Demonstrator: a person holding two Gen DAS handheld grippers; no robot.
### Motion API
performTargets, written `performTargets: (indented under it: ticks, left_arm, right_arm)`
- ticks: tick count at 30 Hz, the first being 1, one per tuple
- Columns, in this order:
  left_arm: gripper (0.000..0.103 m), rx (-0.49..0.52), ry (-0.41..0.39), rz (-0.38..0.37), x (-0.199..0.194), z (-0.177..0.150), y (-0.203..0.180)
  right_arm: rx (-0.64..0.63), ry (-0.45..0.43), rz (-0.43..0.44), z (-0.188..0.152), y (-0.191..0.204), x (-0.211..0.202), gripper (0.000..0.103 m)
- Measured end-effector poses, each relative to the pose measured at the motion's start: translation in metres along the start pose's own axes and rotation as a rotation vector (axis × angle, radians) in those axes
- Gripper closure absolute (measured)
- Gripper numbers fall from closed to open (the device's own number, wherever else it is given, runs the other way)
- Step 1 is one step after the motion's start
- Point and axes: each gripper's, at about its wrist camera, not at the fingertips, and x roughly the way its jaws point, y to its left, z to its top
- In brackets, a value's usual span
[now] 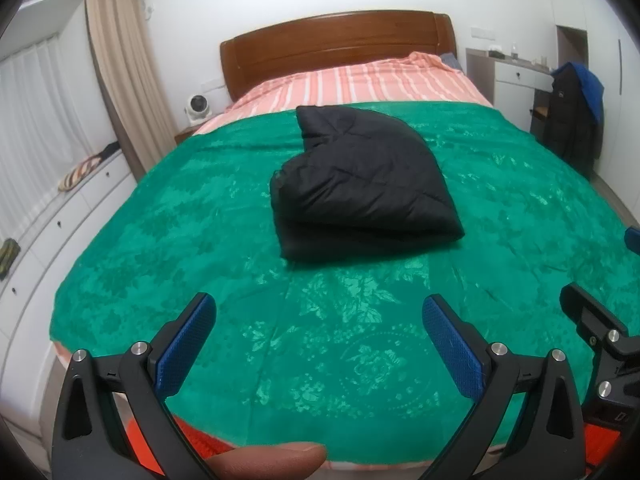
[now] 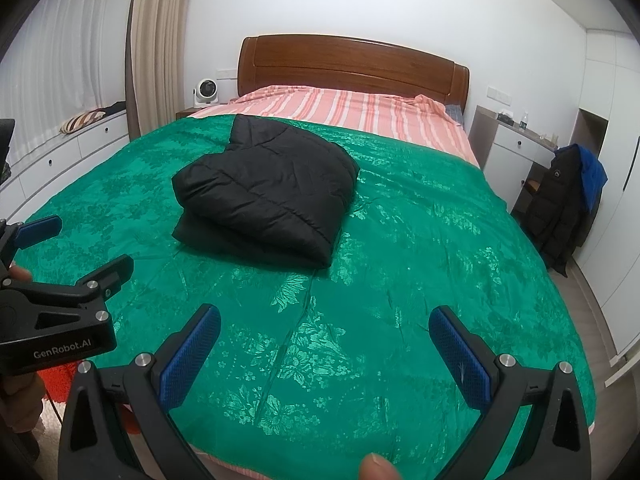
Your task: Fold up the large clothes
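Observation:
A black padded jacket (image 1: 362,184) lies folded in a compact bundle on the green bedspread (image 1: 200,240), around the middle of the bed. It also shows in the right wrist view (image 2: 268,196). My left gripper (image 1: 320,320) is open and empty, held over the near part of the bed, well short of the jacket. My right gripper (image 2: 324,332) is open and empty too, to the right of the left one. The left gripper's body also shows at the left edge of the right wrist view (image 2: 60,312).
The bed has a wooden headboard (image 1: 340,44) and a pink striped sheet (image 1: 360,84). White drawers (image 1: 60,220) run along the left wall under curtains. A dark coat (image 2: 560,204) hangs on a chair by a white desk (image 2: 516,144) on the right.

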Motion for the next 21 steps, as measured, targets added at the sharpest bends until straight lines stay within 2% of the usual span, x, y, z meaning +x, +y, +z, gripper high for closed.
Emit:
performTargets:
  ticks: [11, 21]
  left_arm:
    - [0.000, -0.004, 0.002, -0.010, 0.0014, -0.0008, -0.0009]
    - [0.000, 0.014, -0.043, 0.011, -0.0045, -0.0018, -0.0052]
  right_arm:
    - [0.003, 0.001, 0.000, -0.0005, -0.0004, -0.0005, 0.000]
    - [0.016, -0.001, 0.005, -0.0006, -0.0062, -0.0014, 0.000]
